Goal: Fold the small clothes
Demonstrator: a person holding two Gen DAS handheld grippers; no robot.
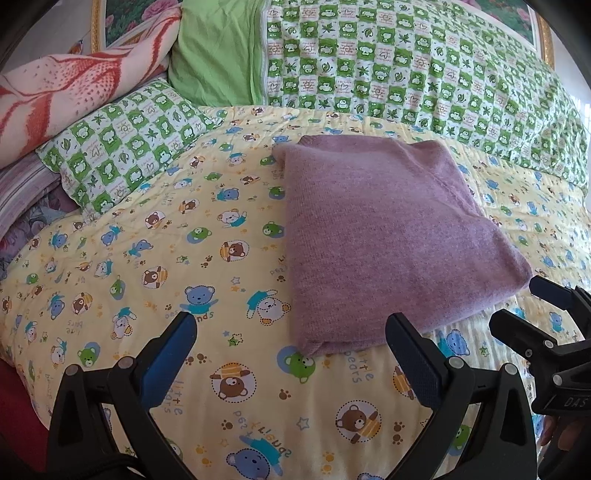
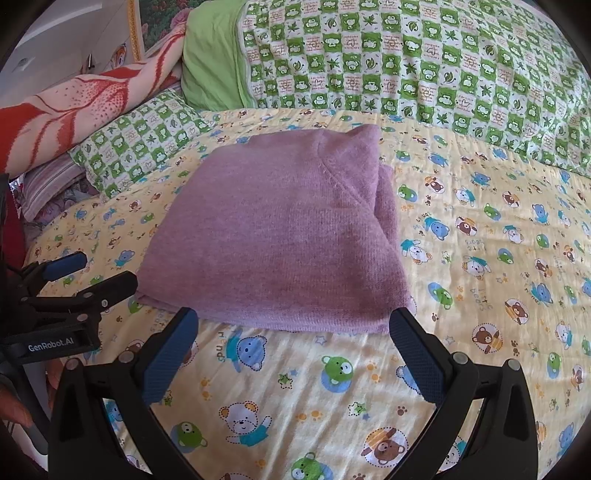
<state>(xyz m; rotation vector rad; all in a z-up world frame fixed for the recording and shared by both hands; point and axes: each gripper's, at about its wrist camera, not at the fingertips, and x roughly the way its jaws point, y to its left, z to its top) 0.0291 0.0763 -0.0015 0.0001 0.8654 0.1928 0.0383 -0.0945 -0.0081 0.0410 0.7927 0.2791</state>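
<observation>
A purple knitted sweater (image 1: 376, 236) lies folded into a compact rectangle on the yellow bear-print bedsheet (image 1: 184, 258). It also shows in the right wrist view (image 2: 280, 236). My left gripper (image 1: 291, 332) is open and empty, just in front of the sweater's near left corner. My right gripper (image 2: 293, 325) is open and empty, hovering at the sweater's near edge. The right gripper also shows at the right edge of the left wrist view (image 1: 517, 306), and the left gripper at the left edge of the right wrist view (image 2: 99, 273).
A green checked quilt (image 1: 406, 66) lies along the back of the bed. A matching pillow (image 1: 122, 147) and a red-and-pink blanket (image 1: 74, 85) are stacked at the far left. A framed flower picture (image 1: 122, 18) hangs behind.
</observation>
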